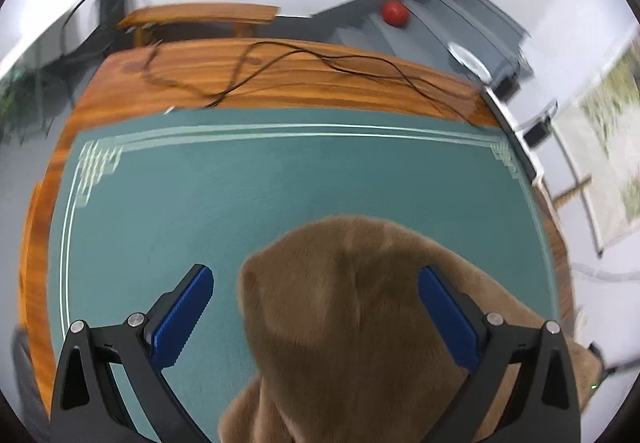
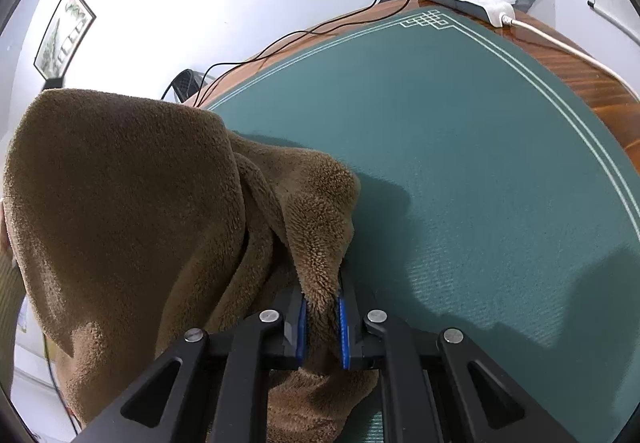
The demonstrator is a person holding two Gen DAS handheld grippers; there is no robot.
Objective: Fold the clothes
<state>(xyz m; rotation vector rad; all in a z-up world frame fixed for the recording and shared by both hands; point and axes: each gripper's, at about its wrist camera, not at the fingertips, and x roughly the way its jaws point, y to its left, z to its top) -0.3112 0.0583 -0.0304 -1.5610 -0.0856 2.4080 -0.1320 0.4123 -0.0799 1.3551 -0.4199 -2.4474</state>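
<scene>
1. I can read no text, label, brand or number in either wrist view.
2. The framed picture [image 2: 64, 33] on the wall in my right wrist view carries dark marks that may be writing, but they are too small for me to read.
3. The power strip [image 2: 466, 1] and its plugged-in adapters show no legible marking.

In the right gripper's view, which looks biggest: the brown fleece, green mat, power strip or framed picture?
Mat and fleece: too close to rank, and the fleece sits nearer the camera. Then power strip, then picture.
</scene>
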